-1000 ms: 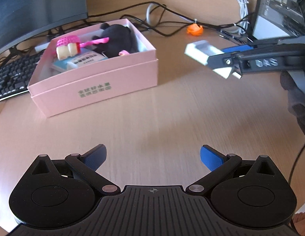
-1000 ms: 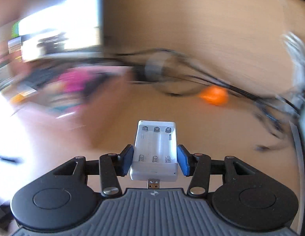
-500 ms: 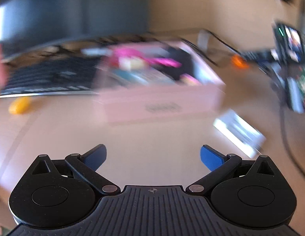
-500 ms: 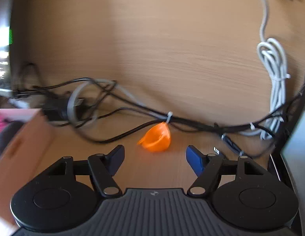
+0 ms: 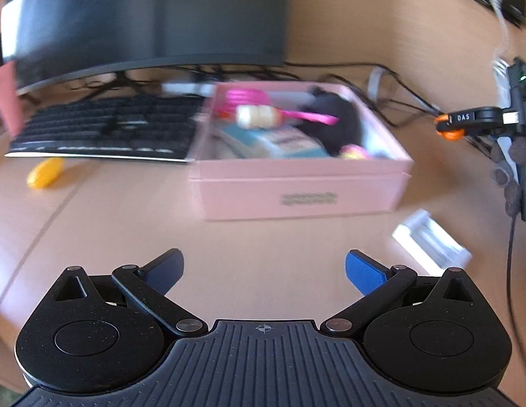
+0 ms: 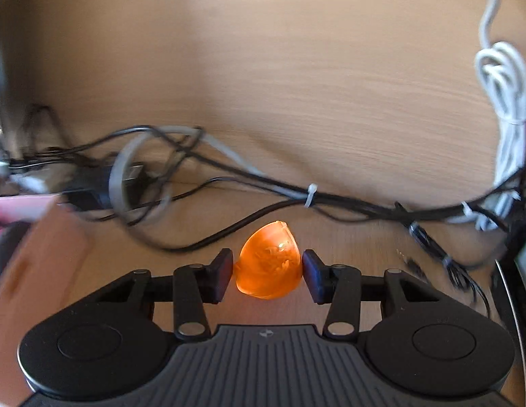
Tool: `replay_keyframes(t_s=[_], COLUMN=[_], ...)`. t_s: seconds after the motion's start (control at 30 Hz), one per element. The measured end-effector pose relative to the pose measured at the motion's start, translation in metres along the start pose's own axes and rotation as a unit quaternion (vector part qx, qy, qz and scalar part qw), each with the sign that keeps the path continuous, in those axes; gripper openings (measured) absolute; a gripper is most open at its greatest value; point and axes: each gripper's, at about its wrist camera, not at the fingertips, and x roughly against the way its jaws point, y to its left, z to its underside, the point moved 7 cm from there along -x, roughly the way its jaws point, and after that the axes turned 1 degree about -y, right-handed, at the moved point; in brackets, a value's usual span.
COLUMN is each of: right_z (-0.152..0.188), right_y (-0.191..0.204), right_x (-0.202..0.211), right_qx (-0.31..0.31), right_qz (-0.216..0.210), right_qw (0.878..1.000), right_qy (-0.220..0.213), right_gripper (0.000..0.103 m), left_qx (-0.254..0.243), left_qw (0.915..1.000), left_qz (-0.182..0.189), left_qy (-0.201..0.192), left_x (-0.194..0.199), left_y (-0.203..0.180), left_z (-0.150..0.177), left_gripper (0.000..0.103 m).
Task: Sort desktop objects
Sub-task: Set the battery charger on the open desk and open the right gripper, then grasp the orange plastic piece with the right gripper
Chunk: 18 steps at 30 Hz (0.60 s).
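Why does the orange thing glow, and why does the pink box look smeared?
Right wrist view: light shines through the translucent orange piece, between the closing right gripper. Left wrist view: motion blur smears the pink box and keyboard; fisheye bends edges.

- "DAS" in white letters on the side of the right gripper (image 5: 450, 127), seen from the left wrist view.
- A dark printed line on the front of the pink box (image 5: 308, 198), too blurred to read.
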Motion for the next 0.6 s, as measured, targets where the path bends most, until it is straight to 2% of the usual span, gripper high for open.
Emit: replay_keyframes(t_s=[0.17,0.3,0.4,0.43,0.47,0.6], right_z=[0.049,0.094,0.115,0.12,0.121,0.125], right_y=[0.019,0.028,0.029,0.028,0.027,0.025], right_x=[0.07,0.119,0.149,0.156,0.163,0.192], right_qx=[0.025,0.053,0.068,0.071,0.07,0.089], right_qz=[-0.058,-0.091,-0.088,-0.081,-0.072,-0.043], right_qw=[0.998,0.994,0.993,0.994,0.994,0.995], right_qy=[0.018,0.038,0.036,0.034,0.031,0.005], right_gripper=[0.045,0.045,0.045,0.049,0.058,0.062], left_qx=[-0.037,-0.063,-0.08,-0.082,-0.082,-0.081], left_qw=[0.9976,0.994,0.9913,0.991,0.9909,0.9918], left_qz=[0.058,0.089,0.104,0.105,0.106,0.098], left_qy=[0.01,0.012,0.011,0.012,0.012,0.011], left_x=[-0.005,-0.005,-0.005,-0.006,-0.008,-0.007], left_y=[-0.051,-0.087,-0.109,-0.116,-0.122,-0.137], left_z=[0.008,0.015,0.018,0.019,0.019,0.019], left_gripper=[0.103,0.103,0.103,0.103,0.103,0.103])
